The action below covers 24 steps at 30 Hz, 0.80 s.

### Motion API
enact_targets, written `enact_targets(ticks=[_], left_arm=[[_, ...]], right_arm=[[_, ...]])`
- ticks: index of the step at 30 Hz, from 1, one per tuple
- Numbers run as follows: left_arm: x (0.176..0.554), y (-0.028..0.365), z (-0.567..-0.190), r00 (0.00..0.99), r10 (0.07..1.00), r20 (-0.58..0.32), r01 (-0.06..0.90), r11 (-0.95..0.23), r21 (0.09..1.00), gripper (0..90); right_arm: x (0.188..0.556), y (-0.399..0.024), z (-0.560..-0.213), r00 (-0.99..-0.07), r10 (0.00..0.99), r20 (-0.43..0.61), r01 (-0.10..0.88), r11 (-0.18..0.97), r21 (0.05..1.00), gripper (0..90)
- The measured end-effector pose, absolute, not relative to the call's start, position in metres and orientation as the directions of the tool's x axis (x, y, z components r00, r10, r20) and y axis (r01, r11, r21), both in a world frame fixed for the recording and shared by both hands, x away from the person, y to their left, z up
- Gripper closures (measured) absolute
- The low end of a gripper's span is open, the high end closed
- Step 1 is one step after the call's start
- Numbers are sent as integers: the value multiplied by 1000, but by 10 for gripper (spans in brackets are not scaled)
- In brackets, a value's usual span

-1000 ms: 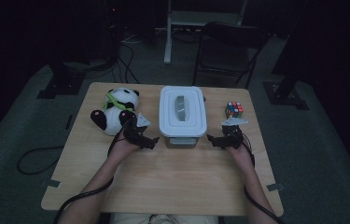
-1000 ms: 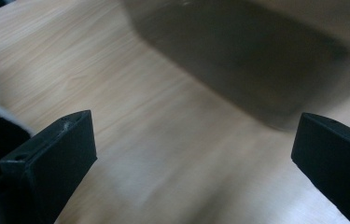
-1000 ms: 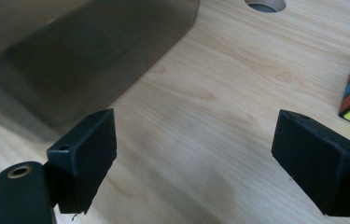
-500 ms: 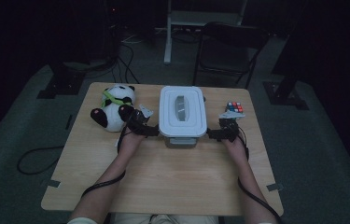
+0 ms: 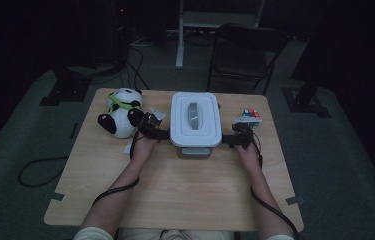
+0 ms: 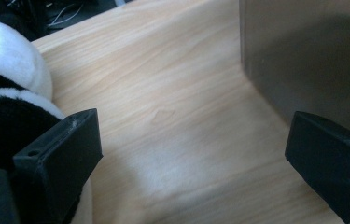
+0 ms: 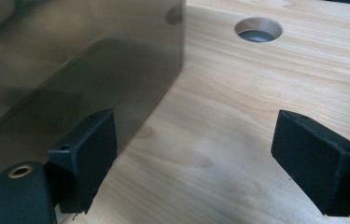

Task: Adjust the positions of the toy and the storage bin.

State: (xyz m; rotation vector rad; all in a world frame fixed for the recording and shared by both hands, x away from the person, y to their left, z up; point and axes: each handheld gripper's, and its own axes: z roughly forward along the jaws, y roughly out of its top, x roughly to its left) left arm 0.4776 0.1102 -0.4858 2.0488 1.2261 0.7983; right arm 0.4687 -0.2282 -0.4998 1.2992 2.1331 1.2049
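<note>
Two tongs flanking box, jaws spread

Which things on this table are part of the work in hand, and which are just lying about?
In hand:
- lidded box, white lid, grey body
- left gripper, open beside the box's left side
- right gripper, open beside its right side

Lying about:
- panda plush, left of the box
- puzzle cube, right of the box
- paper scrap near the left hand
</note>
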Motion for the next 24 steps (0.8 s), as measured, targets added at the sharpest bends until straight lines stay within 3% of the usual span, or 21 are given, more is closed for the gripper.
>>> enact_targets(ticks=[10, 24], left_arm=[[479, 107, -485, 444, 887, 129, 544, -381, 747, 32], [461, 107, -483, 483, 864, 144, 535, -422, 732, 46]], right_arm=[[470, -222, -498, -533, 834, 138, 530, 202, 823, 173], [445, -221, -491, -590, 800, 114, 507, 257, 823, 216]])
